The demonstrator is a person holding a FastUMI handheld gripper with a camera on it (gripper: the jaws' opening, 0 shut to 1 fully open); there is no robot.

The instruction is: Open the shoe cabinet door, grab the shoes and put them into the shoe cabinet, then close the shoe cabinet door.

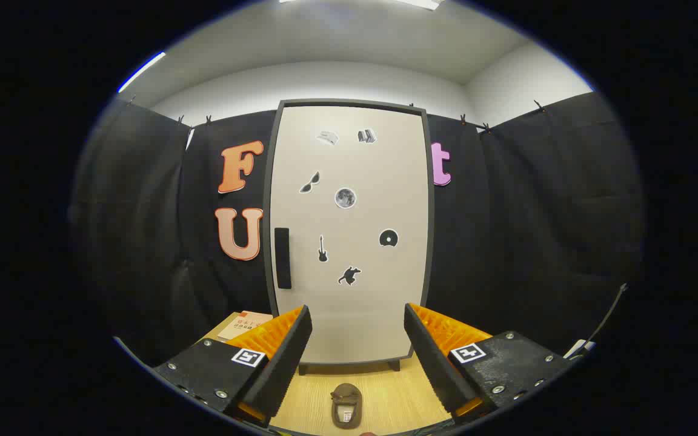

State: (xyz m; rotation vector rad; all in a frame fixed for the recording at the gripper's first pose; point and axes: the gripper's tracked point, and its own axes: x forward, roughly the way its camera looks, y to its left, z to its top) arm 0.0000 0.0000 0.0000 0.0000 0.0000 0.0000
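A tall shoe cabinet (pixel 349 236) with a pale door in a dark frame stands upright straight ahead, beyond my fingers. Its door is closed, with a black vertical handle (pixel 282 258) near the left edge and several small stickers on the front. A single brown shoe (pixel 346 404) lies on the wooden tabletop (pixel 385 387) in front of the cabinet, low between my two fingers, toe pointing toward the door. My gripper (pixel 357 327) is open, its fingers spread wide with nothing between them, held back from both the shoe and the cabinet.
A reddish booklet (pixel 245 325) lies on the table left of the cabinet, partly behind the left finger. Black cloth walls close in the booth on both sides and behind the cabinet. A white card (pixel 579 348) shows at the far right.
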